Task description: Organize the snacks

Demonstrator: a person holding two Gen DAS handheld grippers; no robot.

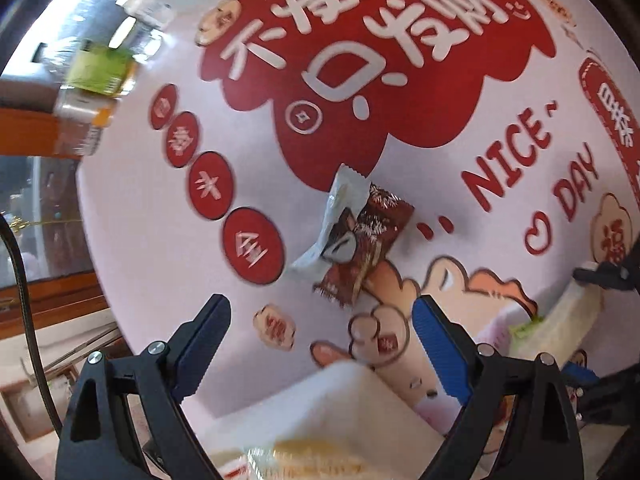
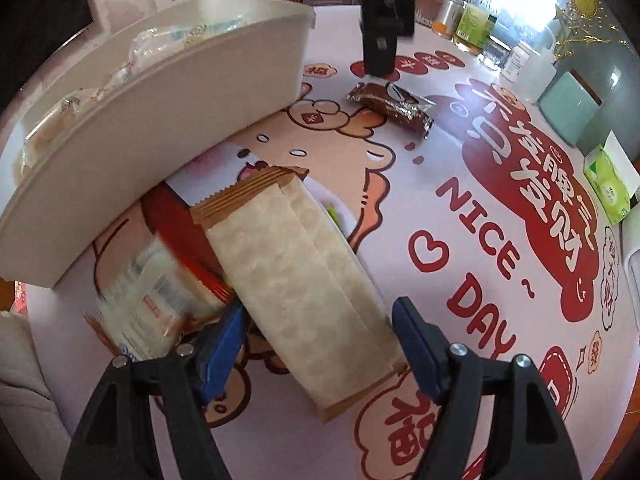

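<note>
A brown snack packet [image 1: 362, 246] lies on the round printed table [image 1: 400, 120] across a white packet [image 1: 340, 204], ahead of my open, empty left gripper [image 1: 320, 344]. It also shows in the right wrist view [image 2: 394, 106], with the left gripper [image 2: 380, 40] just above it. My right gripper [image 2: 316, 344] is open, its fingers on either side of a long beige packet [image 2: 300, 280] lying on the table. A clear-wrapped snack [image 2: 148, 300] lies left of it. A cream bin [image 2: 168, 120] holds several wrapped snacks.
Bottles and jars [image 2: 476, 20] stand at the table's far edge, with a teal box [image 2: 568, 108] and a green tissue pack [image 2: 608, 184] to the right. The bin's rim [image 1: 320, 408] sits close under my left gripper.
</note>
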